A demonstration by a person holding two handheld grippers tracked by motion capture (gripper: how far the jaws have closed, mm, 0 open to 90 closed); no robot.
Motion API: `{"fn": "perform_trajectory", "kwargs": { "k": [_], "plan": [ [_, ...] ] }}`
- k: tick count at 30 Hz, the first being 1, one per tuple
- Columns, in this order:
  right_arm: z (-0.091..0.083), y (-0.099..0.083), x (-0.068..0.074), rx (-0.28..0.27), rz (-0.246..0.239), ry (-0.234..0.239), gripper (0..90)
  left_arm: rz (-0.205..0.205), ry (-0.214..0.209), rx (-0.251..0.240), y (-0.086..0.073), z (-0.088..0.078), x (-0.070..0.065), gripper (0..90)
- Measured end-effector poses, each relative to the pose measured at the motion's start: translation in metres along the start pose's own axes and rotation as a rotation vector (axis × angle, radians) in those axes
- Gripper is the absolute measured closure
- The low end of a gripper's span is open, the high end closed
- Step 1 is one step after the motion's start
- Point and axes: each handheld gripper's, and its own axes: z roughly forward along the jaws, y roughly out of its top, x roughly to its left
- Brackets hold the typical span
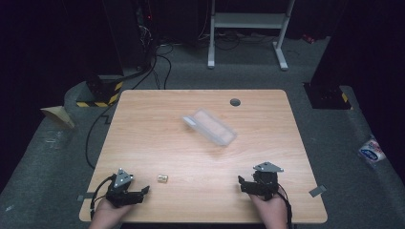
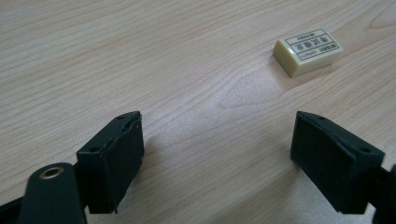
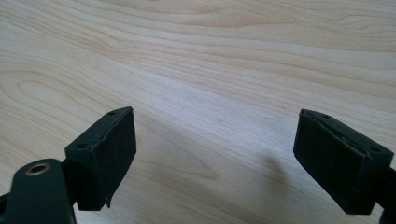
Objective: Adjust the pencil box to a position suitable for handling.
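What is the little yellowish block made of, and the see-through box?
The block looks like a rubber or vinyl eraser: matte cream body, rounded edges, printed label on top. The box seems thin clear plastic: you can see through its cloudy walls, with something pale orange inside.

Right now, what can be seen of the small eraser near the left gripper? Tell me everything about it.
The eraser is a small cream-coloured rectangular block with rounded edges, rubbery or plastic in look. Its top face carries black printed boxes of text too small to read. It lies flat on the wooden table, turned at an angle to the left gripper, ahead of the jaws and off toward the right-hand one. The jaws stand wide apart with bare table between them. Nothing touches the eraser but the table.
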Motion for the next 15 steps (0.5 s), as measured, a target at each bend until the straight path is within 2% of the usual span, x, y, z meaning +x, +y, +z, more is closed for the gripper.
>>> {"fn": "perform_trajectory", "kwargs": {
  "k": [3,4,6,9,11,12,15],
  "plan": [
    [0.000,0.003,0.001,-0.007,-0.002,0.011,12.5,-0.002,0.003,0.006,0.000,0.000,0.000,15.9],
    [0.001,0.004,0.002,-0.006,-0.012,0.017,12.2,-0.018,0.000,0.006,0.000,0.000,0.000,15.1],
    [0.001,0.007,0.005,-0.009,-0.031,0.032,11.4,-0.010,0.012,0.016,0.001,0.000,0.002,13.8],
    [0.002,0.010,0.007,-0.010,-0.042,0.032,11.5,-0.024,0.046,0.028,0.001,-0.002,0.008,13.8],
    [0.002,0.013,0.008,-0.020,-0.046,0.039,12.6,-0.034,0.058,0.027,0.000,-0.002,0.014,14.2],
    [0.002,0.016,0.009,-0.033,-0.045,0.045,13.7,-0.048,0.049,0.015,-0.002,-0.002,0.018,14.7],
    [0.002,0.020,0.009,-0.044,-0.045,0.047,17.5,-0.054,0.050,-0.005,-0.004,-0.002,0.020,14.8]
  ]
}}
